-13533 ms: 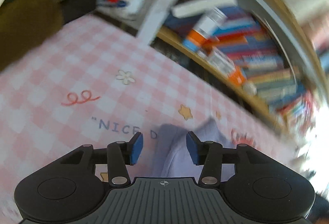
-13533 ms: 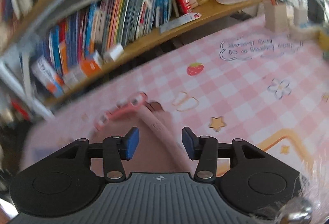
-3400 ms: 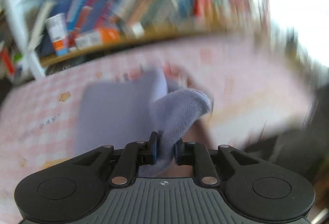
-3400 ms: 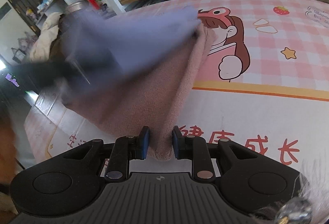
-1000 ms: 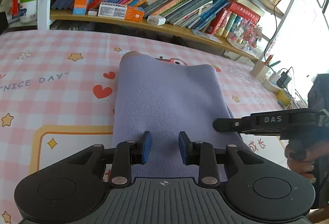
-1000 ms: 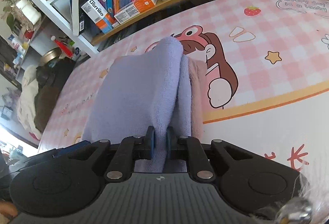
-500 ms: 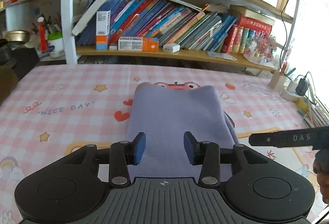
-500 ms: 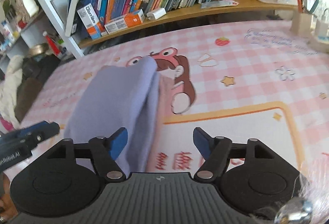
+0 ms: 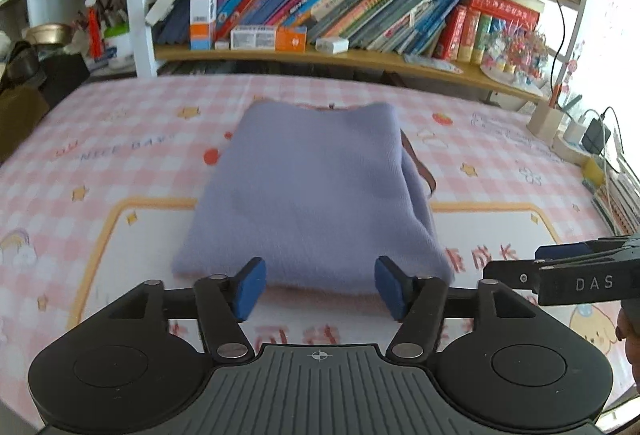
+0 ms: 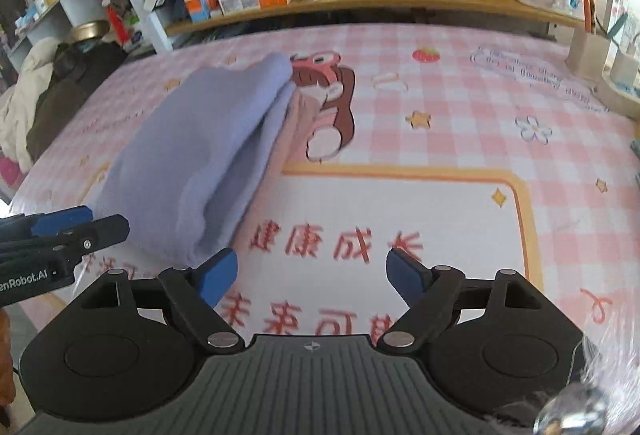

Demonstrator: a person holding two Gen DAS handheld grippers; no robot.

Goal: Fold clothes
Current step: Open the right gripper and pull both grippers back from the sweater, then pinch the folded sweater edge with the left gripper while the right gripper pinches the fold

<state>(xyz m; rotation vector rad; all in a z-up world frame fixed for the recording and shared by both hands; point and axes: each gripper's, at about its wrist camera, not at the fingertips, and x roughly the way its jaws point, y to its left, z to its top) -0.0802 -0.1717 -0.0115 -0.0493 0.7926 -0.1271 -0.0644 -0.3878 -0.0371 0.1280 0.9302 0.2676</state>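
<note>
Home; crowded bookshelf (image 9: 320, 7); cartoon tablecloth (image 10: 460, 123)

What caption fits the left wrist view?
Left claw opening, empty, over the folded lavender garment on the pink checked mat.

Left tool (image 9: 320, 285) and right tool (image 10: 310, 277) both opening, jaws empty, angled downward.

I see the lavender garment (image 9: 308, 191) folded into a thick rectangle, lying flat on the pink checked desk (image 9: 120, 139). A pink layer (image 10: 298, 115) peeks from its right edge, beside the desk's cartoon print.
</note>
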